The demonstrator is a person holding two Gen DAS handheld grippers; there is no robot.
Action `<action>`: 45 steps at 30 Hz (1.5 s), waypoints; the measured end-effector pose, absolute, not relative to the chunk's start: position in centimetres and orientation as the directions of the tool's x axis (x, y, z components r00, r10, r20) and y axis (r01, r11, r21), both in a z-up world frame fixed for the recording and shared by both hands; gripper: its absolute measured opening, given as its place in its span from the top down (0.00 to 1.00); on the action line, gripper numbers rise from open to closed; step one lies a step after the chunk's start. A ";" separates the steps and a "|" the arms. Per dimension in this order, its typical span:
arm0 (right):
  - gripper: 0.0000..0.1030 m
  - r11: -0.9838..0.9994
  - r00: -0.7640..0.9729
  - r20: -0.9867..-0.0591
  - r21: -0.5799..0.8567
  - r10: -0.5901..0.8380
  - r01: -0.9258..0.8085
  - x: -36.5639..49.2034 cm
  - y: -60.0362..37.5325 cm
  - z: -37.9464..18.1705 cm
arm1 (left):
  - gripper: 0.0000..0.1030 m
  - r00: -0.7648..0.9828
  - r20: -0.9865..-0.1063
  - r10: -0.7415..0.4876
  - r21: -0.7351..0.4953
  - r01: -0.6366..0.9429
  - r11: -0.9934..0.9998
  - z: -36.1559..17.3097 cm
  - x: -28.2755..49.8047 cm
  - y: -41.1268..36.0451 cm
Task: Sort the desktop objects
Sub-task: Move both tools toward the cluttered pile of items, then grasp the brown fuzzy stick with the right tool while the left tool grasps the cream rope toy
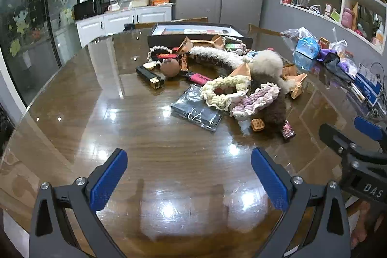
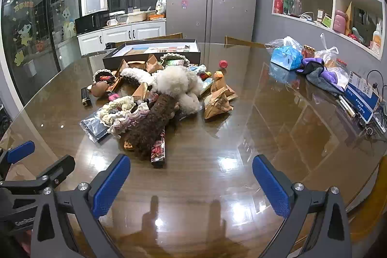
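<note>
Honestly, we haven't touched a thing yet and that pile already looks like trouble.

Both the left gripper (image 1: 188,181) and right gripper (image 2: 191,185) hover with jaws wide apart, holding nothing, low in frame over the glossy tabletop (image 1: 72,113). The tangled heap (image 2: 154,98) sits mid-frame before the black tray (image 2: 152,53). Grabbing the brown plush (image 2: 154,127) could drag the looped scrunchies (image 1: 225,91) along or skid small items away.

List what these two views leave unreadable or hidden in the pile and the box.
- Box contents: both wrist views, its near wall and the low angle hide most of the inside.
- Items under the brown plush and white plush: both views, covered.
- Clear packet label: left wrist view, glare.
</note>
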State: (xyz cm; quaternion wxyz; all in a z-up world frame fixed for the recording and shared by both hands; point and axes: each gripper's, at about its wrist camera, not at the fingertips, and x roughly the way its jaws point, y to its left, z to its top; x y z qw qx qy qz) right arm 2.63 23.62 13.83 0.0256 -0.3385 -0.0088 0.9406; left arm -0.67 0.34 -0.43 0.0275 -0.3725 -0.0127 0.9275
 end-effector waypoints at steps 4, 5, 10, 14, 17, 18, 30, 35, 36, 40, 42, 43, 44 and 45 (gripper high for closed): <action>0.00 -0.999 -0.772 -0.634 -0.027 0.052 -0.045 2.6 23.9 14.0 | 0.00 -0.714 -0.695 0.086 -0.081 -0.041 -0.996 -0.8 -0.9 -0.1; 0.00 -0.999 -0.773 -0.632 -0.026 0.052 -0.046 2.7 23.9 14.0 | 0.00 -0.712 -0.696 0.095 -0.089 -0.046 -0.995 -0.8 -1.0 -0.1; 0.00 -0.998 -0.774 -0.631 -0.019 0.052 -0.052 2.6 24.1 14.0 | 0.01 -0.717 -0.678 0.164 -0.133 -0.100 -0.986 -0.7 -0.9 -0.3; 0.00 -0.999 -0.778 -0.626 -0.020 0.049 -0.046 2.6 24.1 14.0 | 0.01 -0.696 -0.698 0.166 -0.160 -0.074 -0.984 -1.3 -1.4 -0.6; 0.00 -0.999 -0.779 -0.625 -0.013 0.041 -0.043 2.6 24.1 14.0 | 0.02 -0.691 -0.696 0.196 -0.235 -0.039 -0.971 -1.8 -1.5 -1.2; 0.00 -0.999 -0.780 -0.625 -0.013 0.041 -0.042 2.6 24.1 14.1 | 0.02 -0.694 -0.694 0.191 -0.237 -0.030 -0.971 -1.8 -1.4 -1.3; 0.00 -1.000 -0.771 -0.637 0.027 -0.020 0.003 1.7 23.6 13.9 | 0.01 -0.671 -0.714 0.203 -0.081 -0.209 -0.975 -1.4 -2.7 2.6; 0.00 -0.997 -0.764 -0.643 0.077 -0.055 0.007 0.6 24.1 14.3 | 0.01 -0.627 -0.735 0.258 -0.173 -0.195 -0.965 -0.8 -4.6 2.1; 0.00 -0.996 -0.763 -0.644 0.089 -0.064 0.008 0.3 24.2 14.4 | 0.01 -0.618 -0.742 0.262 -0.180 -0.192 -0.965 -0.7 -5.0 1.9; 0.00 -0.992 -0.741 -0.665 0.123 -0.091 0.012 -1.4 24.5 14.4 | 0.01 -0.595 -0.759 0.264 -0.184 -0.193 -0.964 -0.5 -6.6 1.4; 0.00 -0.993 -0.730 -0.677 0.121 -0.094 0.016 -2.3 24.3 14.3 | 0.02 -0.591 -0.765 0.256 -0.166 -0.203 -0.965 -0.3 -7.5 1.6; 0.00 -0.992 -0.726 -0.680 0.122 -0.098 0.019 -2.7 24.2 14.3 | 0.02 -0.591 -0.766 0.253 -0.158 -0.209 -0.965 -0.3 -7.9 1.7; 0.00 -0.992 -0.721 -0.685 0.126 -0.104 0.024 -3.3 24.0 14.2 | 0.02 -0.591 -0.767 0.250 -0.148 -0.217 -0.965 -0.2 -8.4 1.8; 0.00 -0.991 -0.716 -0.690 0.128 -0.108 0.025 -3.8 23.9 14.1 | 0.02 -0.588 -0.769 0.251 -0.142 -0.225 -0.964 -0.2 -8.9 2.0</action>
